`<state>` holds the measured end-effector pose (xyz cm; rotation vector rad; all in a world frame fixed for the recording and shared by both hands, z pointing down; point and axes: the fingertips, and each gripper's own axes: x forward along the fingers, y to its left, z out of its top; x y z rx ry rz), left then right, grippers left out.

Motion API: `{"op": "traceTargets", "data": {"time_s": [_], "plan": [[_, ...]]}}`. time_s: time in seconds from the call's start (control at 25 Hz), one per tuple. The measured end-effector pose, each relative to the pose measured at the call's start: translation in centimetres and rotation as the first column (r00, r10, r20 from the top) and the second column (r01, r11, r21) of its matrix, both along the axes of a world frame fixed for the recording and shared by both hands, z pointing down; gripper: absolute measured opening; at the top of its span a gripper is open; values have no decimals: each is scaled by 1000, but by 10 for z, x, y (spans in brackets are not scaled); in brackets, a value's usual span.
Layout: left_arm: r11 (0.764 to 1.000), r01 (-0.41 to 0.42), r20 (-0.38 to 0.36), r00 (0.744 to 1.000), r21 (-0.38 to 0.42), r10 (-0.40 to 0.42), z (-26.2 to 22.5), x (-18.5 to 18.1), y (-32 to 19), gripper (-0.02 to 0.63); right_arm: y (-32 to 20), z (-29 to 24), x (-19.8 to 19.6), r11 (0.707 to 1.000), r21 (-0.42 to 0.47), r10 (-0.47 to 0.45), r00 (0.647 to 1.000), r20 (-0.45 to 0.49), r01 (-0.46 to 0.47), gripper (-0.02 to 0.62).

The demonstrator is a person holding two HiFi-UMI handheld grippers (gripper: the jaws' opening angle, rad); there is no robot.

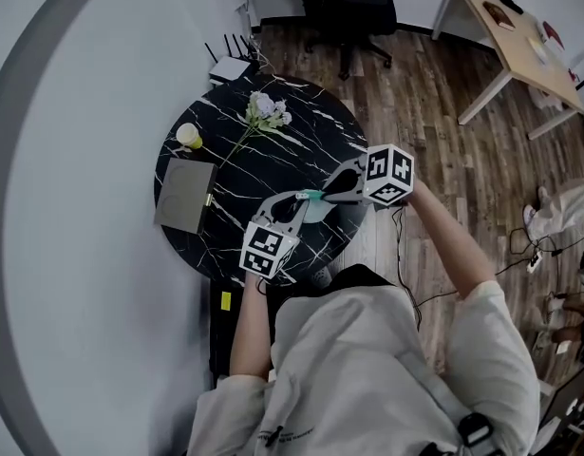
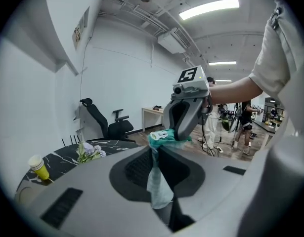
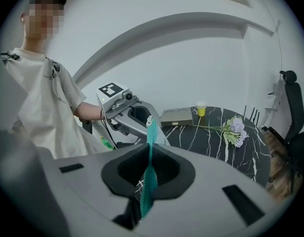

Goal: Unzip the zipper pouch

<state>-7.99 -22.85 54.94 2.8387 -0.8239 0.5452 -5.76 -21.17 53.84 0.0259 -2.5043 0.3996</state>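
The teal zipper pouch (image 1: 313, 203) is held in the air over the near edge of the round, black marbled worktop (image 1: 273, 164), caught between the two grippers. The jaws of the left gripper (image 2: 155, 153) are pressed together on the pouch's pale fabric, a fold of which hangs down between them. The jaws of the right gripper (image 3: 149, 158) are pinched on the pouch edge-on, so that it is seen as a thin teal strip rising between them. The two grippers are pointed toward each other, their tips close together.

At the left edge of the worktop a flat grey case (image 1: 185, 196) is laid, and just beyond it a yellow cup (image 1: 188, 137) is stood. Near the far edge a bunch of pale flowers (image 1: 266, 112) is laid. Beyond the worktop, an office chair (image 1: 360, 15) and a wooden desk (image 1: 508, 38) are seen on the plank floor.
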Motion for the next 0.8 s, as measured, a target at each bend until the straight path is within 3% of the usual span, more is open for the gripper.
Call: {"op": "traceTargets", "data": {"time_s": [0.16, 0.4, 0.64, 0.8], "plan": [[998, 58, 8, 998, -22, -58, -5, 2, 0, 26, -4, -2, 2, 998, 10, 58, 998, 29, -58, 31], [998, 58, 118, 991, -4, -57, -1, 3, 0, 25, -9, 3, 5, 984, 117, 132, 991, 4, -132, 61], [999, 38, 214, 976, -5, -36, 11, 3, 1, 25, -14, 5, 0, 957, 257, 153, 987, -57, -134, 94], [999, 35, 257, 966, -9, -31, 17, 1, 0, 25, -7, -11, -13, 951, 300, 99, 994, -50, -79, 94]]}}
